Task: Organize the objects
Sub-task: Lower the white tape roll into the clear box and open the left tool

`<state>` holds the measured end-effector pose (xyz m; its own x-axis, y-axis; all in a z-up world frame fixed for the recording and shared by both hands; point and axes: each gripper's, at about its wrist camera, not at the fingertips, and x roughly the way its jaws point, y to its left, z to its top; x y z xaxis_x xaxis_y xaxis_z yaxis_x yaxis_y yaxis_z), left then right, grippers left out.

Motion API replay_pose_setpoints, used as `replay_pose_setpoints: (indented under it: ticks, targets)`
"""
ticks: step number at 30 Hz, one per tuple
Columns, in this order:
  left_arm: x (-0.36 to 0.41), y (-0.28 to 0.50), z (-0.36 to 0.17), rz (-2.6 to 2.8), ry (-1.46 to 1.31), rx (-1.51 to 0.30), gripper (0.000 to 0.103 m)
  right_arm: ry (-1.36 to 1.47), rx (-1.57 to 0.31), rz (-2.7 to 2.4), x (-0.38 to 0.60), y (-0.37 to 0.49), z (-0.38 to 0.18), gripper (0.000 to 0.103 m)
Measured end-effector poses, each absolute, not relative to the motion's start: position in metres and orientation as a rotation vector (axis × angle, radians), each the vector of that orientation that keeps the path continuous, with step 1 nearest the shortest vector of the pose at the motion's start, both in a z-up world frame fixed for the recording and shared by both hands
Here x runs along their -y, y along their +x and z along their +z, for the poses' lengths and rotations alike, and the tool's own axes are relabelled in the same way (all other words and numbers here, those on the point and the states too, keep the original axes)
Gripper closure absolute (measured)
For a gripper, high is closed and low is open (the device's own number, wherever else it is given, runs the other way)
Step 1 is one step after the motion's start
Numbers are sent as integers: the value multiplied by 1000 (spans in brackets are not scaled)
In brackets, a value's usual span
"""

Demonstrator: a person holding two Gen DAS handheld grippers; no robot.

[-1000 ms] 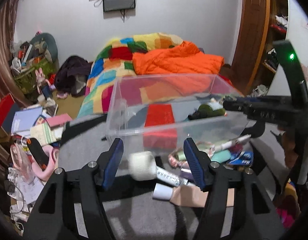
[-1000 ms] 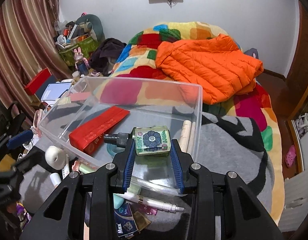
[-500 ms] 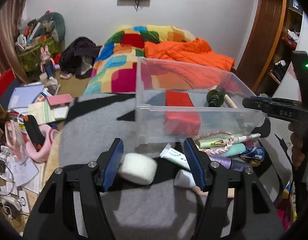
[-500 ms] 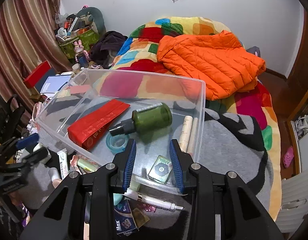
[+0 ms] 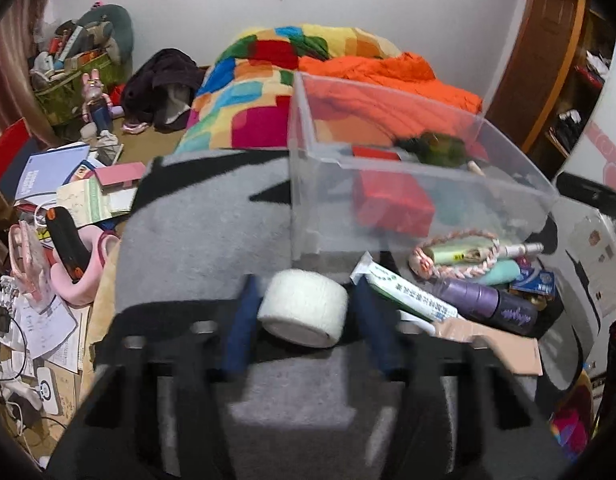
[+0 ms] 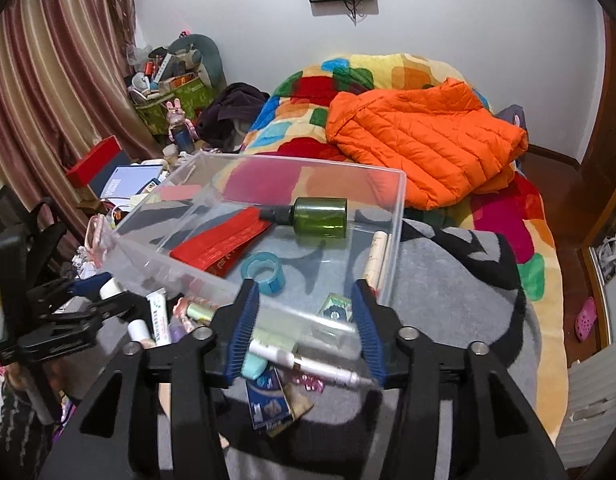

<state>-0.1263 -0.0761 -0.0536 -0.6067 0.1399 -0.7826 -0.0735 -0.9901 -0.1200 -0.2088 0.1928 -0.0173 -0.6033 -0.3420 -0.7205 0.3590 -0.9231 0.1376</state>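
Note:
A clear plastic bin (image 5: 388,168) (image 6: 392,216) sits on a grey blanket. Inside lie a red packet (image 6: 223,244), a green bottle (image 6: 320,222), a teal tape ring (image 6: 263,272), a rolled tube (image 6: 376,256) and a small green square case (image 6: 336,308). My left gripper (image 5: 303,308) has its jaws around a white bandage roll (image 5: 303,308) lying on the blanket; the fingers look blurred and close to touching it. My right gripper (image 6: 305,332) is open and empty at the bin's near wall. Loose items lie in front of the bin: a toothpaste tube (image 5: 404,292), a purple bottle (image 5: 484,304), a braided cord (image 5: 460,252).
A bed with a patchwork quilt (image 6: 348,80) and an orange jacket (image 6: 420,140) lies behind the bin. Books, papers and a pink object (image 5: 75,276) clutter the floor on the left. A wooden door (image 5: 540,64) and shelves stand at the right.
My right gripper has let go of the small green case, which now lies in the bin, and has drawn back. My left gripper has moved down around the white roll and narrowed.

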Motion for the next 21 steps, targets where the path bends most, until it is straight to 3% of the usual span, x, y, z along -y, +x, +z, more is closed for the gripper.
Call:
replay_pose_setpoints:
  ticks: [11, 21]
  targets:
    - [72, -114, -5, 2792, -1129, 111, 63, 1101, -15, -2506, -209, -180, -21, 49]
    - [42, -161, 25, 2820, -1066, 50, 63, 1189, -1, -2455, -209, -164, -52, 49]
